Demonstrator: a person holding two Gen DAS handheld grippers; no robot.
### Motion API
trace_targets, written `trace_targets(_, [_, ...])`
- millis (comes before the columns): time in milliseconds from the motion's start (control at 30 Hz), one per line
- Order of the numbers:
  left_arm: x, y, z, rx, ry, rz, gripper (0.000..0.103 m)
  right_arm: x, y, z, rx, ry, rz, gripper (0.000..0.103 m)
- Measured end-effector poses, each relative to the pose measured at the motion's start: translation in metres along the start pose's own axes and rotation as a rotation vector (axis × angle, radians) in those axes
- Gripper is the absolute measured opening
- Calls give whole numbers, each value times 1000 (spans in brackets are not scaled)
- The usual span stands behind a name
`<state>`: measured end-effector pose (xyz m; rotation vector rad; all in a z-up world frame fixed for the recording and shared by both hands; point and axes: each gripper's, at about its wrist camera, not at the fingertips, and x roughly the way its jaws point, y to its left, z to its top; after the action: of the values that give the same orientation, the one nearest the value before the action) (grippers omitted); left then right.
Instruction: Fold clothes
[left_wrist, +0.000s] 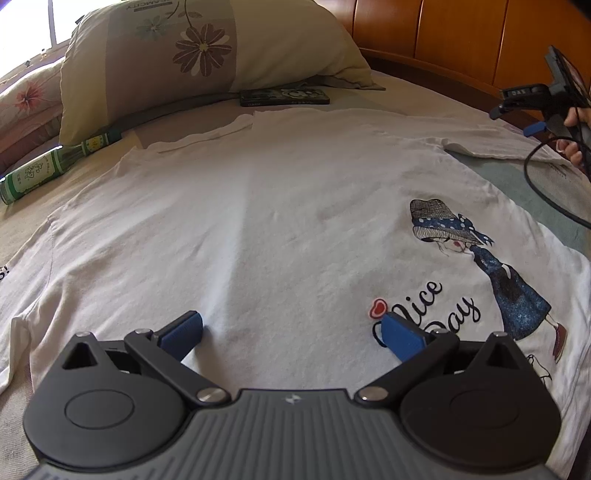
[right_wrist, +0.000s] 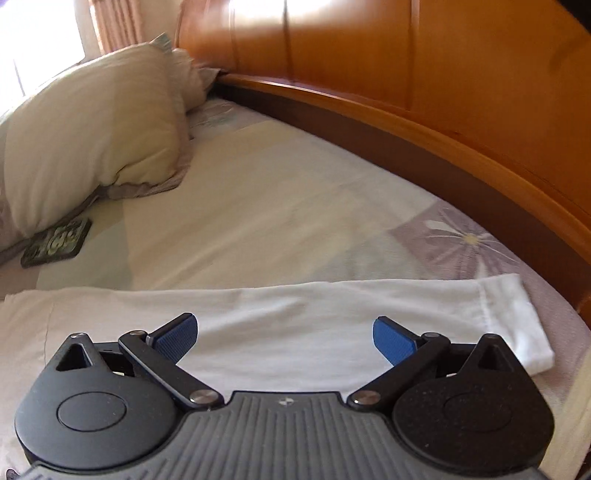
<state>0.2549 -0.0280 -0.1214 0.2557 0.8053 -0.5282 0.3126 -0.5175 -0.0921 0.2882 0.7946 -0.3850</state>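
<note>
White T-shirt (left_wrist: 229, 221) lies flat on the bed (right_wrist: 258, 206), both grippers' fingers (left_wrist: 184, 328) spread wide, empty

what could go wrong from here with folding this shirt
1. Both grippers, left and right, are open over the shirt with nothing gripped; a pinch on flat cloth may catch the bedsheet too.
2. The cable trailing by the sleeve could snag it as it folds over.
3. The bottle lies close to the shirt's edge; dragged cloth might nudge it.
</note>
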Motion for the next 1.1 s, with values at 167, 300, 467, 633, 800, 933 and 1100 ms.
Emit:
trace_targets(167, [-4,0,0,15,-1,7,102,10,41,-22,-124,8,-23,103])
trace_targets(300, [-8,4,1,11,-17,23,102,2,44,-46,-182,-3,-41,103])
trace_targets(467, [-14,16,5,-30,-34,48,102,14,96,-33,-188,58,-27,103])
trace_targets(633, [-23,29,9,-33,-58,95,102,31,157,-19,-192,110,-7,103])
trace_targets(800, [-20,50,8,-80,-61,134,102,48,218,-4,-195,162,13,103])
trace_targets(933, [-16,66,4,-119,-42,195,102,62,266,8,-197,204,29,103])
trace_targets(1100, [-10,73,-2,-129,-22,210,102,67,300,15,-213,228,69,103])
